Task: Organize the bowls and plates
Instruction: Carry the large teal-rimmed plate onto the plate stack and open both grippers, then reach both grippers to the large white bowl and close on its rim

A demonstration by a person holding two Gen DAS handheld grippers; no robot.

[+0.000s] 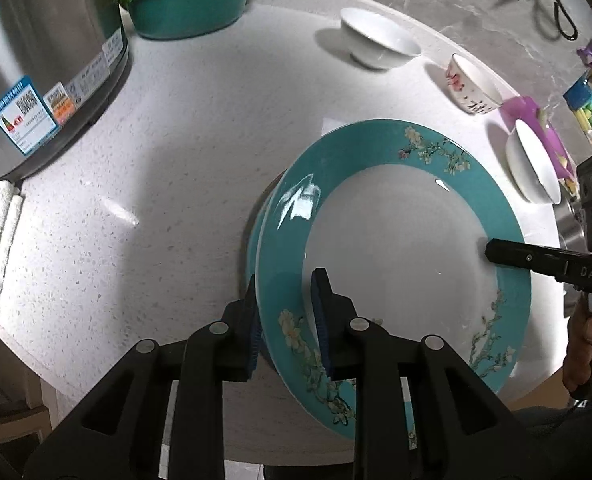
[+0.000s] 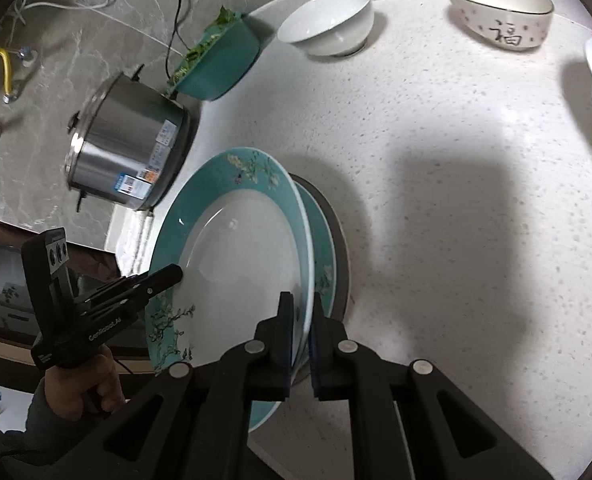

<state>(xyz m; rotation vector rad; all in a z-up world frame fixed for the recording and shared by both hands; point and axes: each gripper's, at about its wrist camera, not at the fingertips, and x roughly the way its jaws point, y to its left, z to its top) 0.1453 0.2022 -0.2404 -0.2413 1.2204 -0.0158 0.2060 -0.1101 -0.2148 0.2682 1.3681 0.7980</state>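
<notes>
I have both grippers clamped on the plate's [image 1: 395, 232] teal rim: my left gripper [image 1: 288, 320] at its 7 o'clock, my right gripper [image 2: 301, 332] at 3 o'clock; it hangs tilted just above a second plate [image 2: 321, 248]; I judge this the stacking step; next, lower it level, then let go; white bowl [image 1: 379, 40] waits at 12 o'clock, well apart.

The right gripper [image 1: 491, 251] bears raised letters "DAS". The left gripper [image 2: 176, 272] reads "GenRobot.AI". A speckled bowl [image 2: 499, 16] carries the character "福". The steel pot's stickers [image 1: 24, 114] are unreadable.
</notes>
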